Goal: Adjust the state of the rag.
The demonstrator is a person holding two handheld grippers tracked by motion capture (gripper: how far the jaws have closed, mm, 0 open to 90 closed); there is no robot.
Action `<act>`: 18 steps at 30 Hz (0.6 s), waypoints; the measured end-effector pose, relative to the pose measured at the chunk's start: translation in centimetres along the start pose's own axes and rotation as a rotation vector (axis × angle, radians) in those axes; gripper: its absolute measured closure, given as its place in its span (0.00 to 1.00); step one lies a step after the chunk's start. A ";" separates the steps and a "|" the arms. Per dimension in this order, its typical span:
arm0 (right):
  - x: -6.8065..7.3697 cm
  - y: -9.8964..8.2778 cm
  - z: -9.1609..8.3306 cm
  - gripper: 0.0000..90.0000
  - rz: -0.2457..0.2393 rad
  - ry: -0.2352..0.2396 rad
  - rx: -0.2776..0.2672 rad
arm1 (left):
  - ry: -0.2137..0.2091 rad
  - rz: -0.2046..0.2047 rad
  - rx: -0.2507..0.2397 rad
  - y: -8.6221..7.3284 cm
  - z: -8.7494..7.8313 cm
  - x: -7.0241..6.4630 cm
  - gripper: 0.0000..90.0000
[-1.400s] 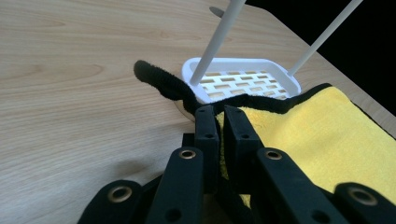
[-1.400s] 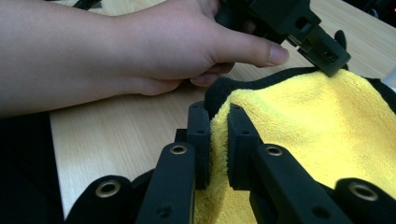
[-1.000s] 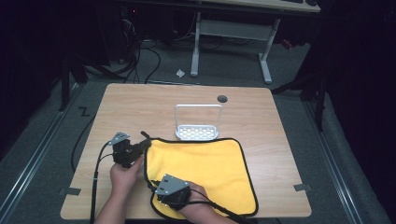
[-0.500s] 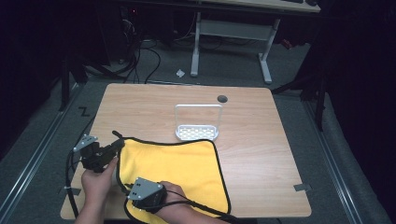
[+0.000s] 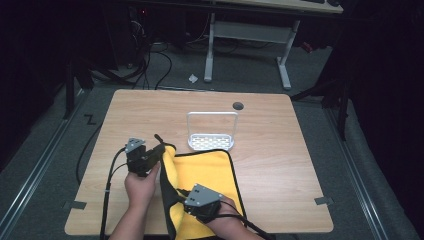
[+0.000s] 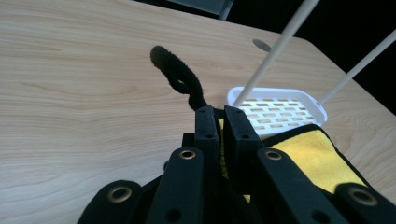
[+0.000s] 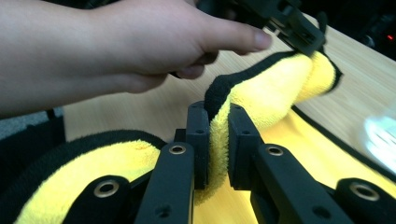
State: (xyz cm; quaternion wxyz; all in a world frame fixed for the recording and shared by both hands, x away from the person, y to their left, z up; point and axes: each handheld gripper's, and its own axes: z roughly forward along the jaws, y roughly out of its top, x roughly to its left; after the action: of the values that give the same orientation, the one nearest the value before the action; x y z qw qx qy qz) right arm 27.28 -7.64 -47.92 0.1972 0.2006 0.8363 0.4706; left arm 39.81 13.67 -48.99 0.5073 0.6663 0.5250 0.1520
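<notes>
High view: folding the yellow cloth (image 5: 210, 172) on the table (image 5: 290, 150).
Left gripper (image 5: 159, 151) clamped on the far corner; right gripper (image 7: 218, 140) clamped on the near edge; likely mid-fold; next, carry the lifted side rightward, level, jaws tight.

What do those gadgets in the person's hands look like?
Each is a black hand-held gripper: the left hand-held gripper and the right hand-held gripper carry a grey three-cornered plate on top and trail a black cable. Two flat black jaws sit on bars with brass-ringed holes. The forearms are bare, with no sleeves.
</notes>
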 end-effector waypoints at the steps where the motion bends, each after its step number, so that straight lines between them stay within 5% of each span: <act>1: -0.3 -0.5 -0.4 0.91 0.007 -0.010 0.003 | -0.003 0.005 0.006 -0.1 0.4 -0.5 0.94; 18: -3.9 -5.6 -6.3 0.90 0.076 -0.129 0.042 | -0.051 0.048 0.050 -0.3 5.3 -6.7 0.94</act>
State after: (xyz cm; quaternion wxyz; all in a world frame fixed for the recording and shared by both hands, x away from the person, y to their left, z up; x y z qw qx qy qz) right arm 26.50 -16.81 -49.19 0.2281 0.2664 0.8234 0.4461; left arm 40.92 5.20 -49.35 0.4998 0.6949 0.4993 0.1339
